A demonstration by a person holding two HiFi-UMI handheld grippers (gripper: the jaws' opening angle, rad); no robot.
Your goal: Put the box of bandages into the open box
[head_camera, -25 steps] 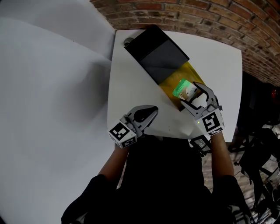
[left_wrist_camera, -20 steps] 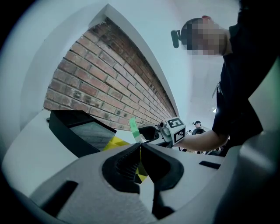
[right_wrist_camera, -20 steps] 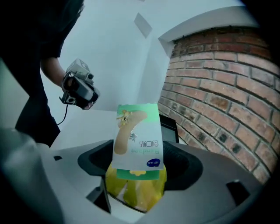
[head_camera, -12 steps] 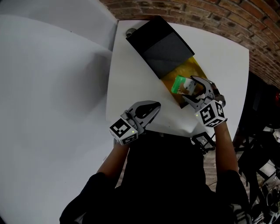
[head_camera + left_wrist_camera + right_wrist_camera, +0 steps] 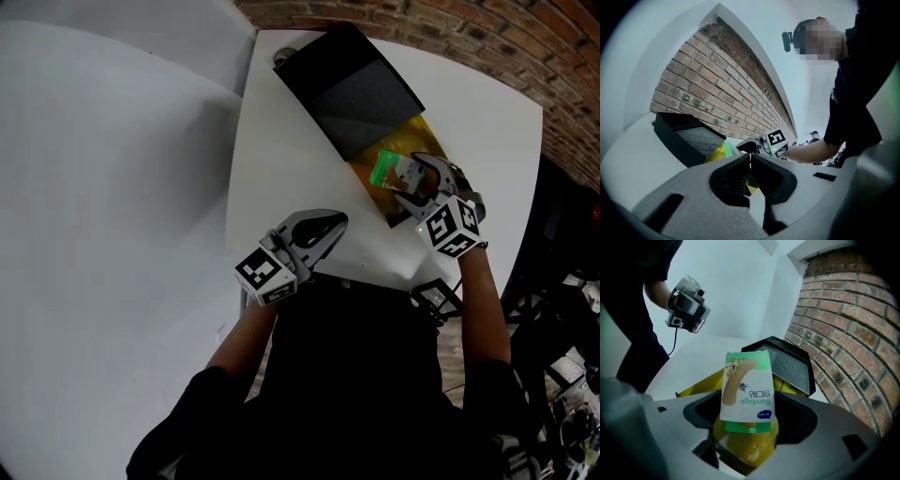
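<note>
Right gripper (image 5: 412,184) clamped on box of bandages (image 5: 393,170), which is held over yellow inside of open box (image 5: 427,141), black lid (image 5: 352,84) at 11 o'clock. Left gripper (image 5: 325,228) at 8 o'clock of right, jaws pressed together (nothing between), over white table (image 5: 281,159). Brick wall (image 5: 450,28) behind table, 12–2 o'clock.

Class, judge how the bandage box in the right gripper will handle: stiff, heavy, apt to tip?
The bandage box looks like thin card: probably light and fairly stiff, though a hard squeeze might dent it. Tall and narrow in the right gripper, it would likely tip if set on end in the open box.
</note>
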